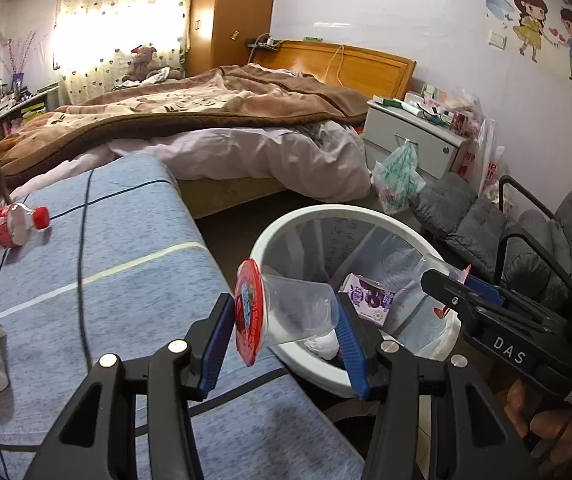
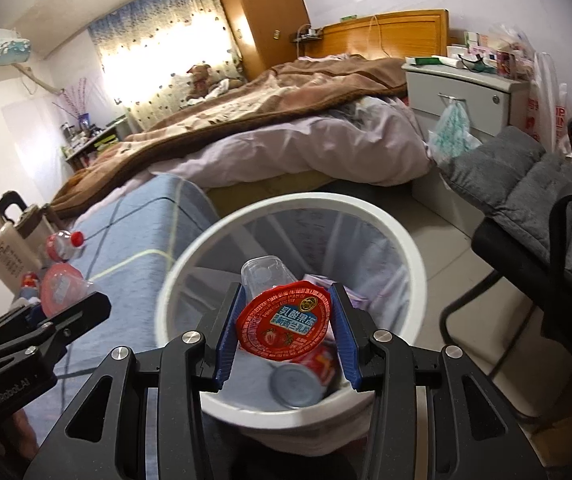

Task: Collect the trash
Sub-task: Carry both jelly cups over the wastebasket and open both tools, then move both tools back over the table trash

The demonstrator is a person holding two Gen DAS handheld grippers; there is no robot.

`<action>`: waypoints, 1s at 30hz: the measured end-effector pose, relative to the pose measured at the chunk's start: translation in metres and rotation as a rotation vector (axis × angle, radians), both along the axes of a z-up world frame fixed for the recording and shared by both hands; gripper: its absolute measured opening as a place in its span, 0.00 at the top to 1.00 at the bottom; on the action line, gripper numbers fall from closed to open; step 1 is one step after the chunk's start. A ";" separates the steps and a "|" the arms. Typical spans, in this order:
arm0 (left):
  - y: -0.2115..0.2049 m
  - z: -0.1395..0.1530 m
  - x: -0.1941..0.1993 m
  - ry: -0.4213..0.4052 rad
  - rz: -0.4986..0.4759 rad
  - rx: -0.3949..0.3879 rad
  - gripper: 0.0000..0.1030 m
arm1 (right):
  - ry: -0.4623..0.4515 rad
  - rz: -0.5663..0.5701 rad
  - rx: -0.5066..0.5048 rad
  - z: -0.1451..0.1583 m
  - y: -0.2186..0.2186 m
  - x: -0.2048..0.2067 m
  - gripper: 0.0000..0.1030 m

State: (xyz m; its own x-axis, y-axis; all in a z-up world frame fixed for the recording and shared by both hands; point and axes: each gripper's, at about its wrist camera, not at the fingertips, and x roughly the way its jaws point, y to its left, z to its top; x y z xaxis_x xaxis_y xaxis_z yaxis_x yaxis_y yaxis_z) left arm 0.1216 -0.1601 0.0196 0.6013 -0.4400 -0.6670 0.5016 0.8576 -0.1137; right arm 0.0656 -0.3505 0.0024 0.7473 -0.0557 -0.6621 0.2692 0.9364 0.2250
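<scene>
I grip one red-lidded jelly cup (image 1: 282,312) sideways in left gripper (image 1: 286,336), second jelly cup (image 2: 282,316) in right gripper (image 2: 282,336), both clamped lid-to-base. Both sit over white bin (image 2: 405,248) rim, positioned so release drops straight in. Red-capped bottle (image 1: 20,224) waits on blue-covered table (image 1: 126,280).

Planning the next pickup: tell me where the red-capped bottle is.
In the left wrist view the red-capped bottle lies on its side at the far left of the blue-covered table, well left of the white trash bin.
</scene>
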 end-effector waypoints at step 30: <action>-0.030 -0.016 0.008 0.029 -0.009 0.044 0.32 | 0.048 -0.022 -0.034 -0.018 -0.020 0.011 0.46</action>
State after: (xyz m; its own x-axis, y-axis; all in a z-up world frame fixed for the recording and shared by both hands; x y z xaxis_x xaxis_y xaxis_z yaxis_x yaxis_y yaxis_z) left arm 0.1298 -0.1904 0.0034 0.5775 -0.4153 -0.7029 0.5065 0.8575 -0.0905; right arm 0.0762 -0.3703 -0.0155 0.7130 -0.0949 -0.6947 0.2997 0.9370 0.1797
